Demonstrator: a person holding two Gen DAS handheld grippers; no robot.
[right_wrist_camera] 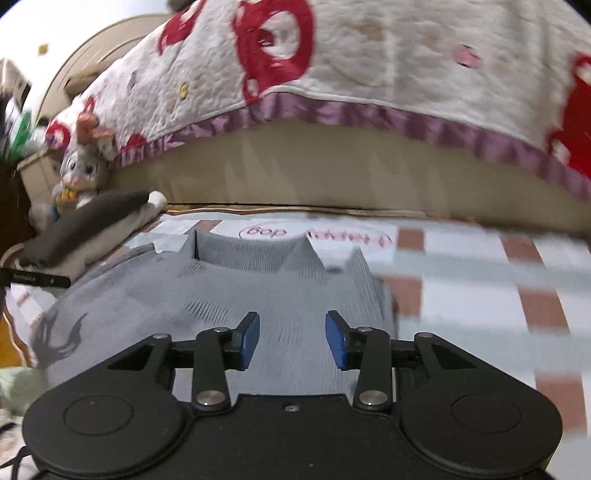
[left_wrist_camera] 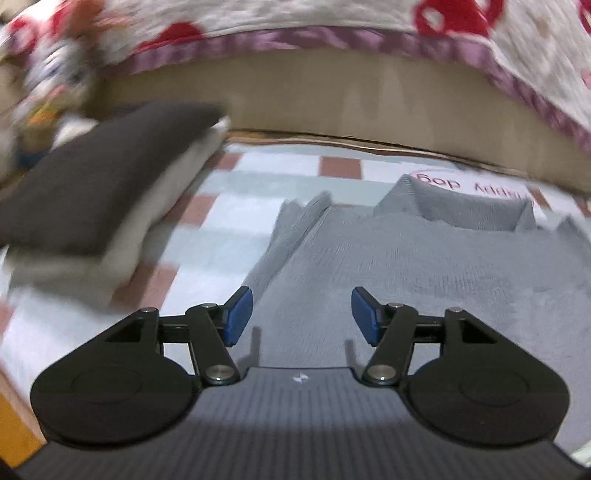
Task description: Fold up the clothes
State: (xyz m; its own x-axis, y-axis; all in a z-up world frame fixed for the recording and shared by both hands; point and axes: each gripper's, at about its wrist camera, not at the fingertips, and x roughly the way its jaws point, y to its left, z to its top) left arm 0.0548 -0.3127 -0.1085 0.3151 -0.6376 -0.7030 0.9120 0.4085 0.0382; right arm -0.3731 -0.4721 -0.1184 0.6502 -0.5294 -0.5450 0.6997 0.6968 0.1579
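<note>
Checked sheet, white and pale blue with red-brown squares, is covering the surface. Grey knit sweater is lying flat on it; folded stack, dark over white, is sitting beside the sweater.

The left gripper hung over a grey knitted sweater, its blue pads spread wide apart with nothing between them. The sweater lay flat ahead of the fingers, its collar at the far end and a folded sleeve ahead and to the left of the left finger. Under it was a checked sheet of pale and reddish squares. Further left sat a stack of folded clothes, dark piece on top of a white one. Beyond, a red-patterned quilt hung over a beige edge.
</note>
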